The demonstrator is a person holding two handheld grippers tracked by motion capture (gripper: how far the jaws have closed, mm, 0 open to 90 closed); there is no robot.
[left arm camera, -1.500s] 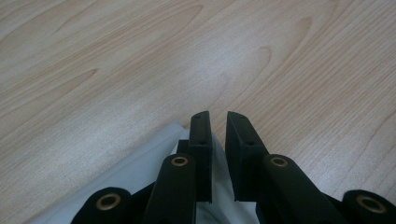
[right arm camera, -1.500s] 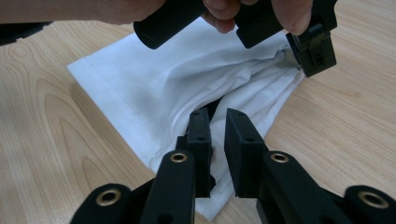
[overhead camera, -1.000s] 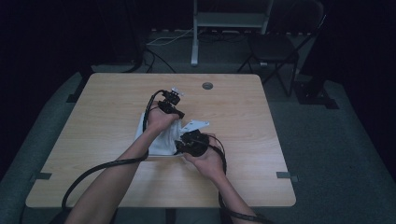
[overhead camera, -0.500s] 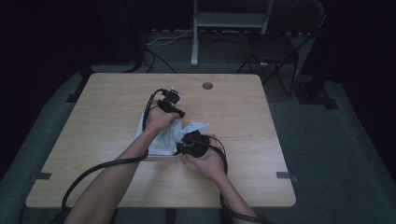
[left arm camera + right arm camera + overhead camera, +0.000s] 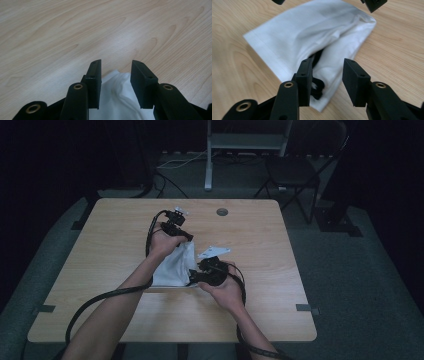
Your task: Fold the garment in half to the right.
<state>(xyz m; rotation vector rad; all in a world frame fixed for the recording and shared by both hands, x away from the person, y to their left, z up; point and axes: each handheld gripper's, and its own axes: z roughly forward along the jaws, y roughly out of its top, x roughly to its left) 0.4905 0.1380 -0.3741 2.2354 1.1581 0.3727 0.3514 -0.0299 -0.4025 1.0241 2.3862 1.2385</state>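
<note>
White cloth bag (image 5: 175, 267) lying flat near the middle of the wooden bench (image 5: 100, 245), rumpled, with something black (image 5: 317, 85) peeking from its open mouth in the right gripper view — too little visible to tell what. At the bag's 12 o'clock edge in the high view, left gripper (image 5: 176, 222), held in the left hand (image 5: 162, 242), its cable (image 5: 100, 300) looping back toward 7 o'clock along the forearm; in the left gripper view (image 5: 116, 80), jaws parted, straddling a puckered tip of the white fabric without pinching it. At the bag's 4 o'clock corner, right gripper (image 5: 207, 270) cradled in the right hand (image 5: 227, 287); in the right gripper view (image 5: 328, 80), jaws likewise released, hanging just above the bag's mouth, one jaw over the dark opening, the other over white cloth and bare wood. Small grey three-cornered plate (image 5: 214, 252) just at the right gripper's 12 o'clock. Farther out — a round grommet hole (image 5: 222, 212) near the bench's far edge, then a dark chair (image 5: 295, 170) and a metal stand (image 5: 245, 142) on the floor at 12 to 1 o'clock.
</note>
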